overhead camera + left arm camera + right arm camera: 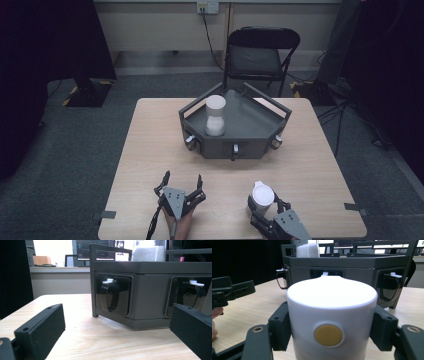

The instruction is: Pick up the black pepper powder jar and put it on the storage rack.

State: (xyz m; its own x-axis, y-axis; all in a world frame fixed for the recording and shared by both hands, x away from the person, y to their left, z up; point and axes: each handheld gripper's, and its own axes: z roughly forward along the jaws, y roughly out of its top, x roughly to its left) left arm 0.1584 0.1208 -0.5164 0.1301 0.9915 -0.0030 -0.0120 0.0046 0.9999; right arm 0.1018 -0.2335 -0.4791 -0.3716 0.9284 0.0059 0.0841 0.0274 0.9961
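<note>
Our left hand-held gripper (pixel 182 181) is black, with blocky jaws showing round screw holes, a grey three-cornered plate on top and a dark cable trailing back. Our right hand-held gripper (pixel 263 199) matches it, with brass-coloured rings at its linkage pivots.

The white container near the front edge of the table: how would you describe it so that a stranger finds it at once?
Start at the wooden table and go to its near right part, in front of the dark grey tray. The white container stands there between the jaws of the right tool. Unlike the white jar in the tray, it has a yellow round spot.
</note>
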